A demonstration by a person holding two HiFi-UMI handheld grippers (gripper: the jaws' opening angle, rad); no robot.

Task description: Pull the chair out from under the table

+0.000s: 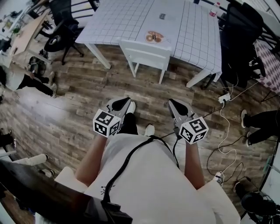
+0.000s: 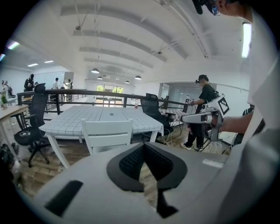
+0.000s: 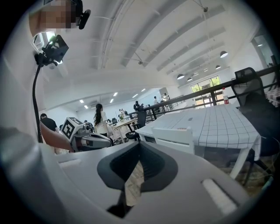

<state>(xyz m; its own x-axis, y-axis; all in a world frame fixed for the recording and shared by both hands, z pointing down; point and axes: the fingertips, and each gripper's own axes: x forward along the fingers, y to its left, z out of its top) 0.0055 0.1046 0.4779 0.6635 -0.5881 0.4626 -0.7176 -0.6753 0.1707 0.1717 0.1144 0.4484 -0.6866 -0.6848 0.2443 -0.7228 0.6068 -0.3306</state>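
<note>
- Head view: the white chair (image 1: 146, 52) stands at the near edge of the surface (image 1: 127, 17). Its seat is tucked under the gridded white cloth and its backrest faces the person.
- Head view: a small plate (image 1: 154, 37) lies on the surface just behind the chair's backrest, and a bottle (image 1: 214, 9) stands near the far right corner.
- Head view: the left tool (image 1: 120, 104) and the right tool (image 1: 177, 106) are held side by side over the wooden floor (image 1: 87, 87). Both are well apart from the chair and point toward it. Each has its jaws together with nothing between them.
- Head view: a white power strip (image 1: 224, 97) with its cable lies on the floor to the right, and a black office chair (image 1: 61, 26) stands at the left beyond the surface.
- Left gripper view: the left tool (image 2: 144, 148) has its dark pads closed against each other and holds nothing. The chair (image 2: 107, 133) shows above the jaws, backrest toward the camera, pushed in at the surface (image 2: 87, 120). The right tool (image 2: 192, 118) is alongside at the right, and a person in dark clothes (image 2: 203, 109) stands behind it.
- Right gripper view: the right tool (image 3: 139, 151) is likewise closed and empty. The chair (image 3: 175, 138) sits ahead to the right, against the surface (image 3: 210, 122). The left tool (image 3: 100, 141) shows at the left.
</note>
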